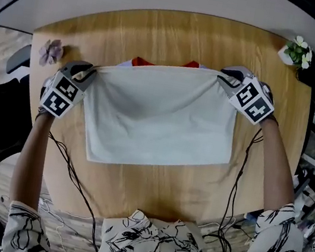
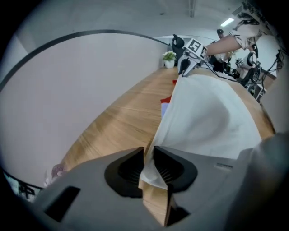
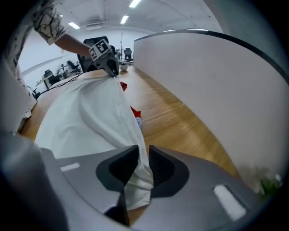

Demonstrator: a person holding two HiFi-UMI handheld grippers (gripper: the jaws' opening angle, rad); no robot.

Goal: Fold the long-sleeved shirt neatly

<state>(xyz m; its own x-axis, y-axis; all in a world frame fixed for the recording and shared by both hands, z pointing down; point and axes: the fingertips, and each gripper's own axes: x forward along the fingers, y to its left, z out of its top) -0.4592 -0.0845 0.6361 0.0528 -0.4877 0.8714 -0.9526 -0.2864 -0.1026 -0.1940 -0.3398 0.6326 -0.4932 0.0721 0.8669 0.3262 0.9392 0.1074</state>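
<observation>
Two grippers, each clamped on one far corner of the shirt [image 1: 159, 114].

Left gripper [image 1: 88, 71]: jaws narrow, pinching a bunched fold of pale cloth between the ribbed pads [image 2: 169, 168]. Right gripper [image 1: 225, 77]: the same, jaws close together with a wad of cloth hanging through them [image 3: 141, 164].

Shirt: pale grey-white and roughly rectangular, lying in the middle of the round wooden table [image 1: 179, 36]. The far edge is stretched taut between the two grippers and lifted slightly; the near edge lies flat on the wood.

Hard to read:
- Sleeves and collar cannot be made out.
- Red patches [image 1: 140, 62] with a bit of pale blue show just past the far edge; whether they belong to the shirt I cannot tell.
- The cloth hides the pad faces where they press.
- The forearms run out of frame into patterned sleeves [image 1: 274, 233].

On the table edge are a small potted plant [image 1: 297, 52] at far right and a purplish flower [image 1: 51, 51] at far left, both blurred.
</observation>
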